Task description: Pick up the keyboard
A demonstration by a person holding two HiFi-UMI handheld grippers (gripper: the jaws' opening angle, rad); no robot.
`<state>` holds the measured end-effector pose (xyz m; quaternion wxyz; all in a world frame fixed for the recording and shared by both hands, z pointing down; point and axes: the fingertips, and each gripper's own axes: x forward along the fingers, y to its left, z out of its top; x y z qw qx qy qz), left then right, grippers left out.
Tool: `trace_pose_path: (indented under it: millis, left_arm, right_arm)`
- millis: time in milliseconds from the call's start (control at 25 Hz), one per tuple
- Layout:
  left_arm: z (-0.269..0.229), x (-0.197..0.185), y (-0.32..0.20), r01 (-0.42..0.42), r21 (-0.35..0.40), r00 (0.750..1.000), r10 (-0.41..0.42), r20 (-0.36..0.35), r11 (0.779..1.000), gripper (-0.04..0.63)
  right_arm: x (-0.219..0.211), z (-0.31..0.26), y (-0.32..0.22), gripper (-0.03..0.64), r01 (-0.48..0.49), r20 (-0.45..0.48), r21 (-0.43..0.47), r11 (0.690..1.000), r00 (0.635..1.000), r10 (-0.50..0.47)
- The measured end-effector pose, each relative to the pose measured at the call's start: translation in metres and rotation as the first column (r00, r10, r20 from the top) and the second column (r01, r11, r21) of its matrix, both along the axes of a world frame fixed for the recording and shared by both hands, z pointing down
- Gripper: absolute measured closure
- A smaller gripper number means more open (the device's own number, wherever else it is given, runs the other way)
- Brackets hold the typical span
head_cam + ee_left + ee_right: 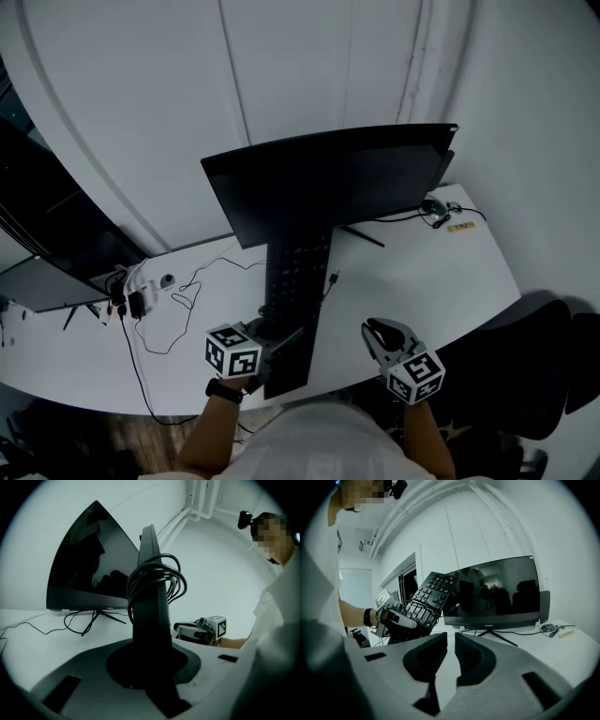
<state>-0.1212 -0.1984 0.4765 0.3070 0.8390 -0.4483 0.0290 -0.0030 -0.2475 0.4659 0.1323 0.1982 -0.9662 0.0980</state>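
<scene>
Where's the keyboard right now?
Head view, centre-left: the keyboard is held up off the desk, its near end clamped in the left gripper and its far end reaching towards the monitor.

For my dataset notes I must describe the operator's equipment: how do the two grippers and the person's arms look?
The left gripper and the right gripper each have a grey body, dark curved fingers and a white cube with black square markers. The person wears a white top and a black wristband on the left wrist.
</scene>
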Motion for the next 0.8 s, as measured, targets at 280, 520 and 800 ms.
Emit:
trace_pose_path:
  millis: [280, 520, 800]
  left_arm:
    - [-0.039, -0.026, 0.012, 0.165, 0.090, 0.986, -0.161, -0.051, 0.982, 0.534]
    - [-0.065, -0.049, 0.031, 0.279, 0.152, 0.960, -0.272, -0.066, 0.948, 0.534]
    - [-0.086, -0.070, 0.051, 0.388, 0.202, 0.921, -0.376, -0.099, 0.899, 0.534]
  right_arm:
    - [0.000, -0.032, -0.008, 0.584, -0.010, 0.081, 0.034, 0.999, 0.997, 0.007]
    - [-0.005, -0.057, -0.008, 0.610, -0.001, 0.126, 0.064, 0.998, 0.992, -0.007]
    - [-0.010, -0.068, -0.006, 0.614, 0.024, 0.121, 0.086, 0.996, 0.992, -0.034]
